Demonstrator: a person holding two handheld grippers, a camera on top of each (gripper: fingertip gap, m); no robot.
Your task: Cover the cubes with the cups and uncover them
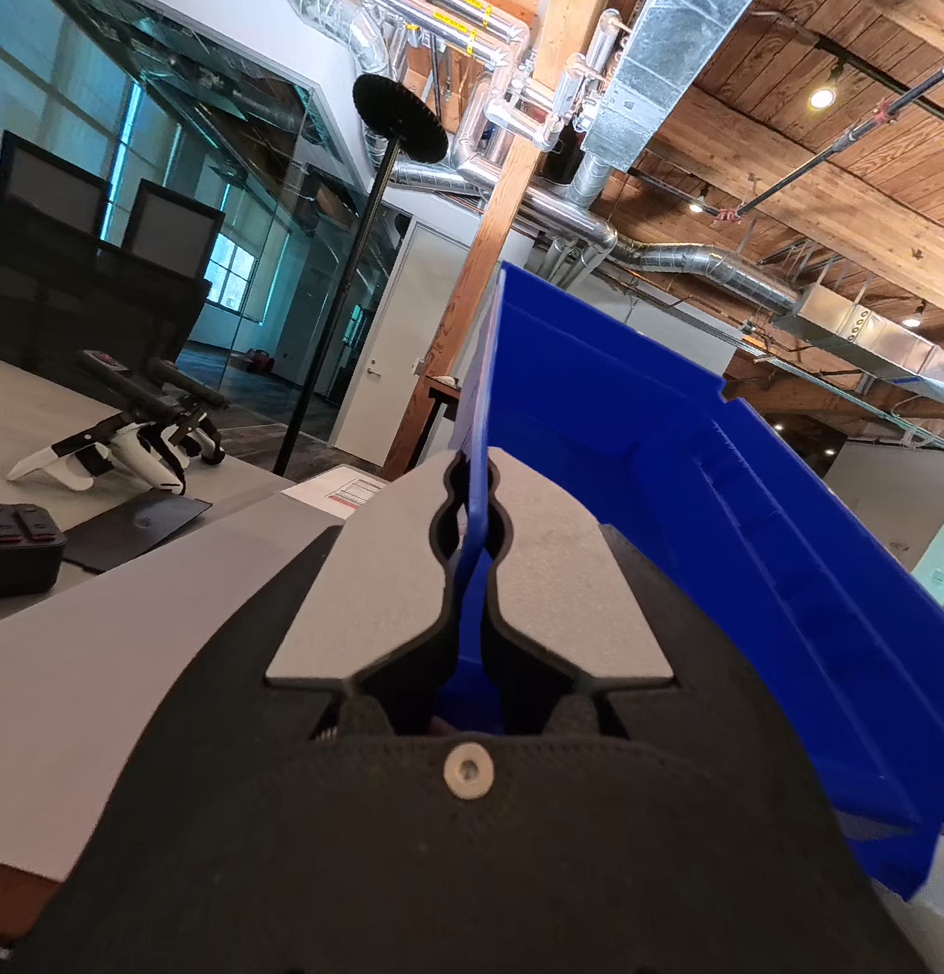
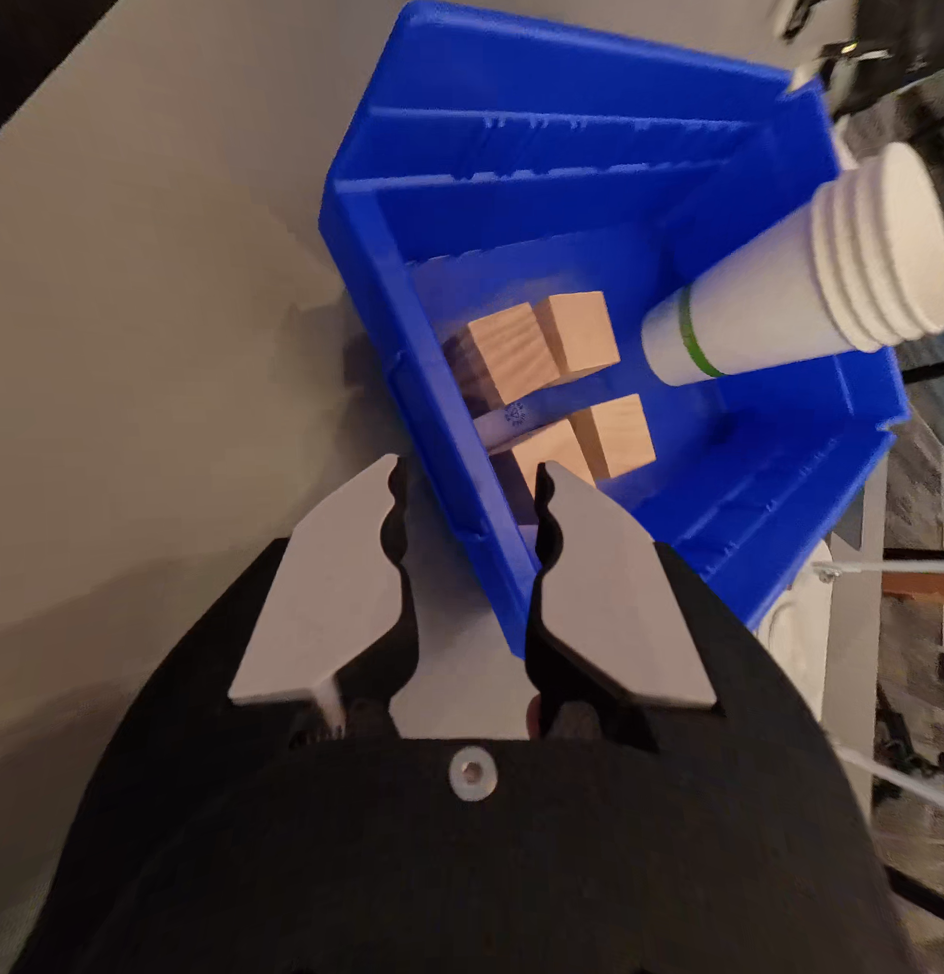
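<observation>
**A:** Where were your two tools at that moment?

**B:** Your left gripper [image 1: 472,506] was clamped tight on one thin wall of the blue plastic storage bin [image 1: 722,527], which rose tilted in front of its camera against the wooden ceiling. Your right gripper [image 2: 467,519] stood partly spread, straddling another wall of the same bin [image 2: 538,158]; the wall ran between the fingers, touching the inner edge of one finger, with a gap showing at the other. I could not tell whether it truly gripped.

**A:** And the cubes and cups?

**B:** The pale wooden cubes [image 2: 543,342] lay inside the bin, bunched in two pairs near the wall you straddled, with a strip of blue floor between the pairs. The nested stack of white paper cups [image 2: 807,279], the outermost ringed with a green band near its base, lay on its side, base down in the bin and open mouths past the rim. No cube was covered.

**A:** What lay under it all?

**B:** A grey tabletop [image 2: 169,316].
</observation>
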